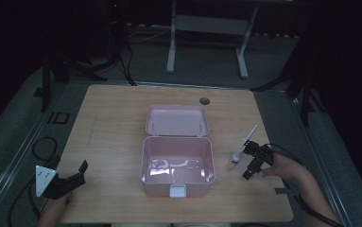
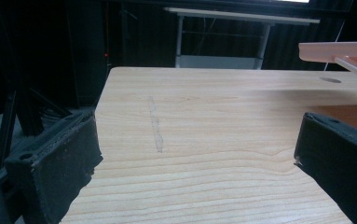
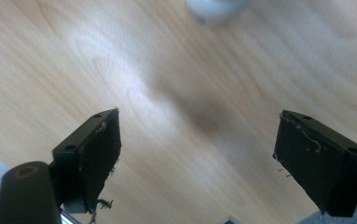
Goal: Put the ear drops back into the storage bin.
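An open pink box (image 1: 177, 163) stands mid-table, its lid (image 1: 176, 120) tipped back behind it. Its inside looks empty apart from glare. A small white utensil (image 1: 244, 144) with a round end and a thin handle lies to the right of the box. My right gripper (image 1: 247, 161) hovers just right of that round end, open. In the right gripper view the white round end (image 3: 216, 9) lies beyond the spread jaws of the gripper (image 3: 197, 135), which hold nothing. My left gripper (image 1: 81, 174) rests near the front left corner, open (image 2: 197, 140) over bare wood, with the box's pink edge (image 2: 339, 50) at the right.
The wooden table (image 1: 112, 118) has a round cable hole (image 1: 204, 100) near its back edge. A white table frame (image 1: 207, 28) stands on the floor behind. Cables (image 1: 44, 146) lie on the floor at the left. Bare wood lies left of the box.
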Demonstrator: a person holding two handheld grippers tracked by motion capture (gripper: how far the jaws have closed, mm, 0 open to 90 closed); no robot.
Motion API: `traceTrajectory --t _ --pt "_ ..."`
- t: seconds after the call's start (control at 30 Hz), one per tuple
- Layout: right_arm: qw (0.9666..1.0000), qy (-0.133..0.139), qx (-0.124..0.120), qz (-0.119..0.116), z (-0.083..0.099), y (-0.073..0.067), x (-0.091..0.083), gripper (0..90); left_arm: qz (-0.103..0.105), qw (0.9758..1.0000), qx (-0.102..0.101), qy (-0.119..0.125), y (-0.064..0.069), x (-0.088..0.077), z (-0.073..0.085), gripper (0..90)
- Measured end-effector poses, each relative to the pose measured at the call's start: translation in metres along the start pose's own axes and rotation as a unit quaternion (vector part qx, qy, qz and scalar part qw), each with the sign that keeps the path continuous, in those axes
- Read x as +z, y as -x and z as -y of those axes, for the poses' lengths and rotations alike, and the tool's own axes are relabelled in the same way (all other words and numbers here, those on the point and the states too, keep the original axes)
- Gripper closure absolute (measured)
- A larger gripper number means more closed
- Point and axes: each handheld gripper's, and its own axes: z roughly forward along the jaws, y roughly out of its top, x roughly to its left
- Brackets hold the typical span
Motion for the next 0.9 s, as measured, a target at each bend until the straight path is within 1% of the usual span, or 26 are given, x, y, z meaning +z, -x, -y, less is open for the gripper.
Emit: traceTrajectory --t 0.03,0.17,0.2,0.27,0.33,0.4,0.53,0.63,0.7,0.73,0.83,0.9 --pt "1.0000 0.002 0.001 0.003 -0.006 0.001 -0.001 15.4 0.000 1.0000 0.000 0.000 0.000 0.000 0.000 0.4" --pt "1.0000 0.006 0.004 0.003 -0.011 0.002 -0.002 15.4 0.000 1.0000 0.000 0.000 0.000 0.000 0.000 0.4" --pt "0.9999 0.009 0.005 0.002 -0.014 0.003 -0.003 15.9 0.000 1.0000 0.001 0.000 0.000 0.000 0.000 0.4" --pt "1.0000 0.007 0.004 0.000 -0.024 0.004 -0.003 17.1 0.001 1.0000 0.001 -0.001 0.000 0.000 0.000 0.4" --pt "1.0000 0.004 0.002 -0.002 -0.029 0.004 -0.003 17.2 0.001 1.0000 0.001 0.000 0.000 0.000 0.000 0.4" --pt "1.0000 0.003 0.007 -0.004 -0.036 0.004 -0.002 19.9 0.001 1.0000 0.001 0.000 0.000 0.000 0.000 0.4" --pt "0.9999 -0.001 0.006 -0.009 -0.047 0.005 0.001 21.7 0.002 1.0000 0.001 -0.001 0.000 0.000 0.000 0.4" --pt "0.9999 -0.005 0.006 -0.006 -0.055 0.004 0.003 25.0 0.002 1.0000 0.000 0.000 0.000 0.000 0.000 0.4" --pt "0.9999 -0.011 0.005 -0.004 -0.058 0.004 0.005 30.4 0.002 1.0000 0.000 0.000 0.000 0.000 0.000 0.4" --pt "0.9999 -0.016 0.002 -0.004 -0.060 0.004 0.007 30.8 0.002 1.0000 0.000 0.000 0.000 0.000 0.000 0.4" --pt "0.9998 -0.021 -0.001 0.003 -0.065 0.004 0.009 37.0 0.003 1.0000 0.001 0.000 0.000 0.000 0.000 0.4" --pt "0.9997 -0.025 -0.001 0.003 -0.067 0.005 0.012 39.6 0.003 1.0000 0.001 0.000 0.000 0.000 0.000 0.4"
